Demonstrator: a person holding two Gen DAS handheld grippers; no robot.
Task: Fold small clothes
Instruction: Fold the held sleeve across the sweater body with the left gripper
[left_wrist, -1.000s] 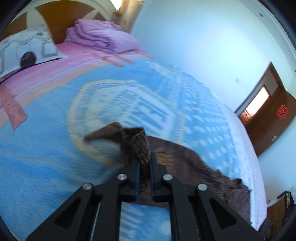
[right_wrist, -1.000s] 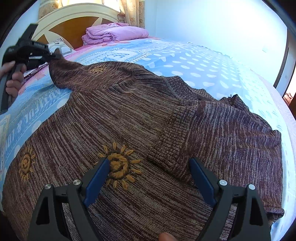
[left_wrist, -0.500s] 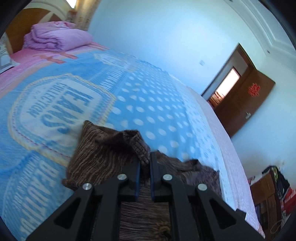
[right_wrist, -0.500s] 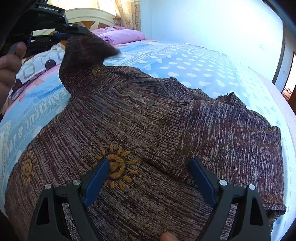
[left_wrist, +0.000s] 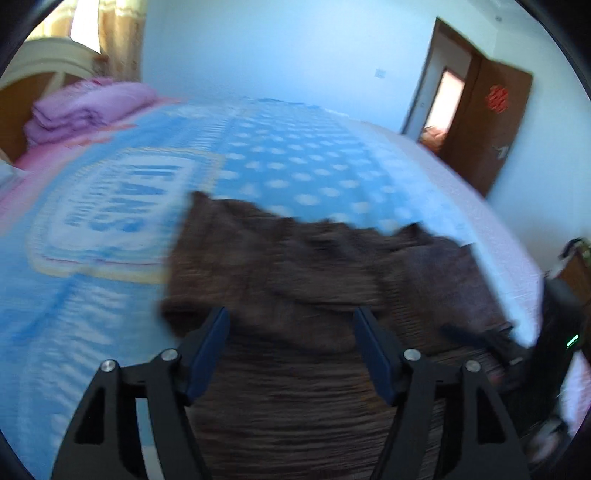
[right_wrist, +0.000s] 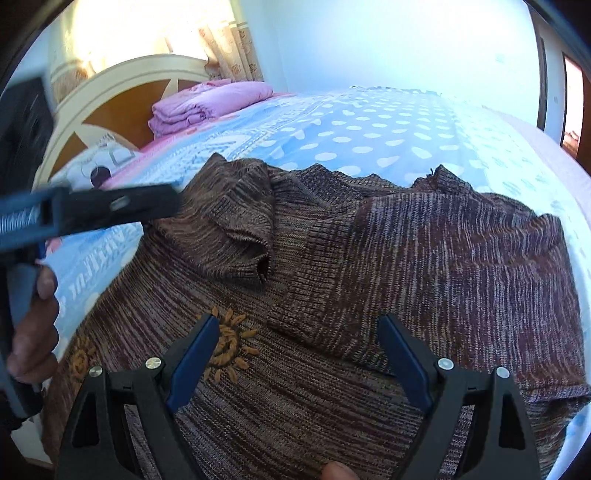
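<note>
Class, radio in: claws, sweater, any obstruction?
Left claw opening, nothing between its jaws. Right claw open over sweater. Sleeve folded across its front. No obstruction.

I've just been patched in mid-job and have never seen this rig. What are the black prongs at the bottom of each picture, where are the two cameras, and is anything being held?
There is no robot arm here. A person holds a hand-held clamp in each hand, and a wide-angle camera on each clamp looks forward along its two fingers. The black prongs with blue pads are those fingers.

One picture comes from the left gripper, the other from the right gripper. In the right view you also see the person's left hand holding its clamp.

A brown knitted sweater with an orange sun motif lies on a blue dotted bedspread. One sleeve is folded across it.

The left gripper's jaws are opening, gripping nothing. The right gripper is open over the sweater, holding nothing.
</note>
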